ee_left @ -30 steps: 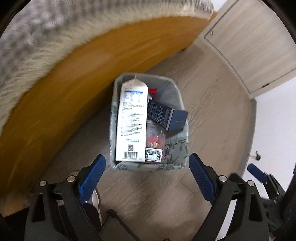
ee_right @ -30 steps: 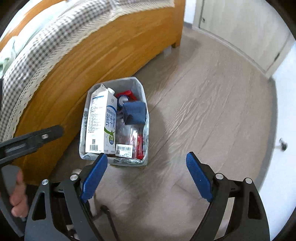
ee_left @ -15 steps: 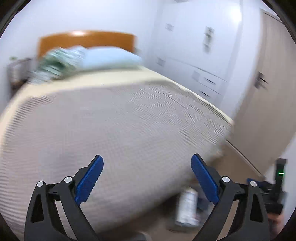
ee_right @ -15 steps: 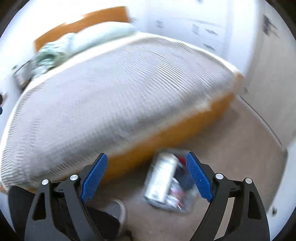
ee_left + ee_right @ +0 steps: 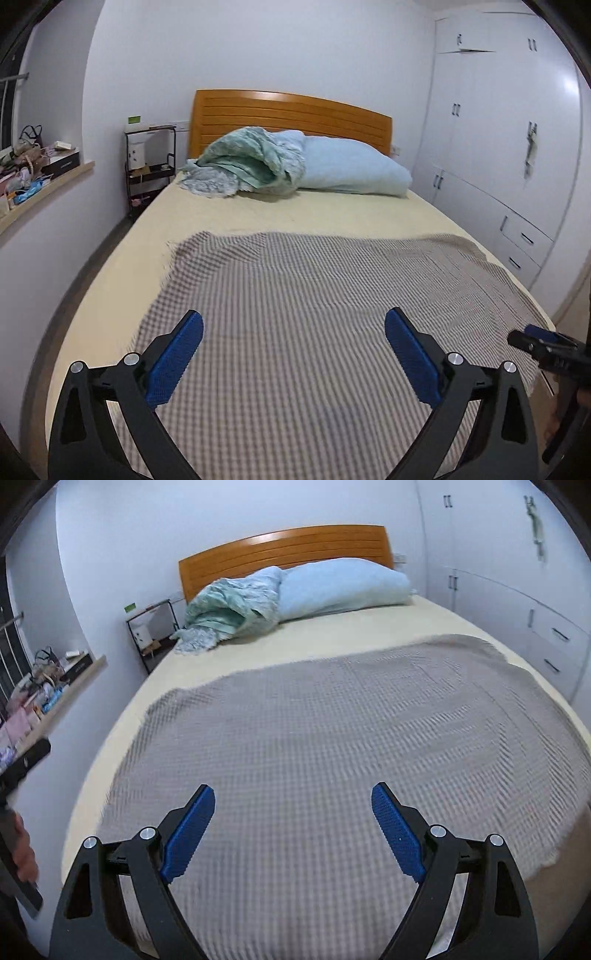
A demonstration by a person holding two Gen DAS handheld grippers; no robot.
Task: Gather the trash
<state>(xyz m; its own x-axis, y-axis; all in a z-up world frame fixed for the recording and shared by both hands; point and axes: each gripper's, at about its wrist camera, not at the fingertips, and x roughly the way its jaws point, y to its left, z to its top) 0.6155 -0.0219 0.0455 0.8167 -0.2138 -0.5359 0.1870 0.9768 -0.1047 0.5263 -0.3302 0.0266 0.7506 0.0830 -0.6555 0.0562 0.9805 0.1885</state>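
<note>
My left gripper (image 5: 293, 321) hangs over the foot of the bed, its blue-padded jaws wide and still opening, with nothing between them. My right gripper (image 5: 293, 794) is open and empty above the same grey checked blanket (image 5: 332, 738). Its dark tip also pokes into the left wrist view as the right gripper (image 5: 535, 343) at the right edge. No trash and no bin appear in either view; the blanket (image 5: 314, 314) and the cream sheet (image 5: 295, 214) carry no loose items.
A wooden headboard (image 5: 288, 110), a pale blue pillow (image 5: 351, 166) and a crumpled green quilt (image 5: 251, 158) lie at the bed's far end. A black bedside rack (image 5: 149, 162) stands left of it. A cluttered sill (image 5: 33, 166) runs along the left; white wardrobes (image 5: 498, 147) line the right.
Both grippers rose and swung up from the trash-filled bin on the floor to face across the bed. The bin has left both views. Both stayed open and empty.
</note>
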